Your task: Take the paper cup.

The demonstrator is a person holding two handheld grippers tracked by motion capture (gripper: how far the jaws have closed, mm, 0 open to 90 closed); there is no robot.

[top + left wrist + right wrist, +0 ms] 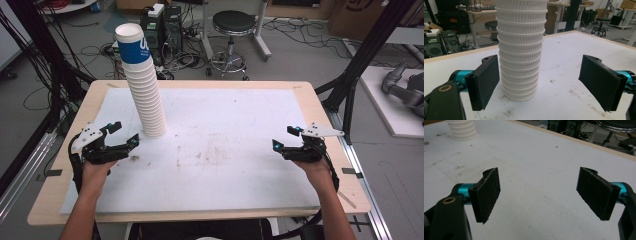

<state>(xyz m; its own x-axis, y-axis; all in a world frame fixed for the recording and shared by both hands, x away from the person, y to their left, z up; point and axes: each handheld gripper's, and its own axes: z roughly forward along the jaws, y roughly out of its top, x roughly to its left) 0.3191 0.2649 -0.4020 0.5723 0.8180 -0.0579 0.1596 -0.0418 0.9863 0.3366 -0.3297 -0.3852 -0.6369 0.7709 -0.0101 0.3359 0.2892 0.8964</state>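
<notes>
A tall stack of white ribbed paper cups (148,95) stands upside down on the white mat, leaning slightly left, with a blue-banded cup on top. My left gripper (124,134) is open just left of the stack's base. In the left gripper view the stack (520,57) rises a little beyond the wide-apart jaws, nearer the left pad (485,81), untouched. My right gripper (284,137) is open over the right side of the mat, nothing between its pads (488,192). The stack's base (462,129) appears far off in the right gripper view.
The white mat (225,150) covers most of the wooden table (320,115) and has brown smudges near its middle. Behind the table stand a black stool (231,40), computer cases and loose cables on the floor. Black frame posts flank both sides.
</notes>
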